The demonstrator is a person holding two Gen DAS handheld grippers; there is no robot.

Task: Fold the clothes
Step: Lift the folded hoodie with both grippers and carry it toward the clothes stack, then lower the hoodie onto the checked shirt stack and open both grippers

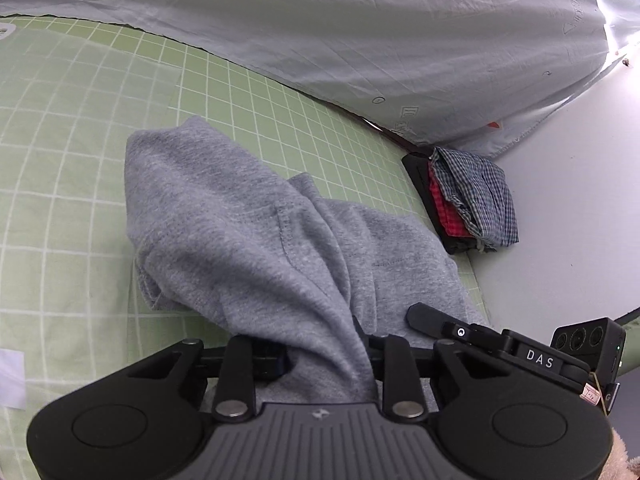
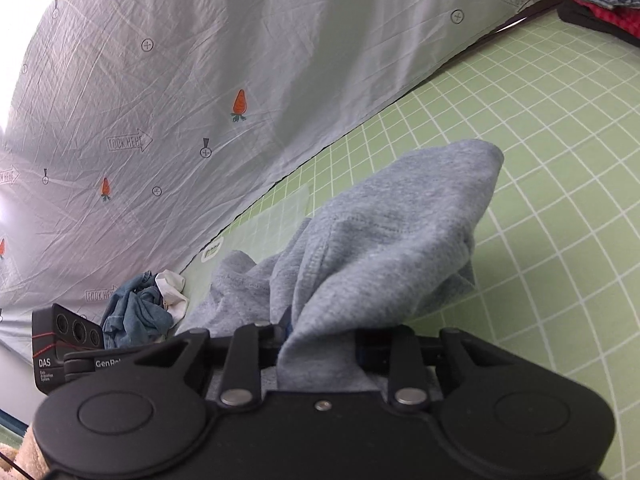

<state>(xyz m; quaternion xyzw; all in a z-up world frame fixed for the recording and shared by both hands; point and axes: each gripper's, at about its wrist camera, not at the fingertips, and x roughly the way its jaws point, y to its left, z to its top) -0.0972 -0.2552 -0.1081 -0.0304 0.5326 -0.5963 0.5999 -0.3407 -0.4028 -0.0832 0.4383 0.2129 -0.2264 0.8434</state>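
Left gripper (image 1: 326, 354) clenched on a bunched fold of the grey garment (image 1: 248, 216), right gripper (image 2: 316, 344) likewise clamped on another pinch of the same cloth, fabric pulled taut into both sets of jaws. Garment draped in a heap over the green grid mat (image 1: 72, 128), its far end resting on the mat. Beyond, a carrot-print sheet (image 2: 160, 100); far right in the left view, a stack of checked clothes (image 1: 472, 200); near left in the right view, a crumpled blue and white pile (image 2: 140, 312).

right gripper (image 2: 320, 344) is pinching the grey garment (image 2: 384, 248), bunched up over the green grid mat (image 2: 560, 160), carrot-print sheet (image 2: 160, 100) behind.
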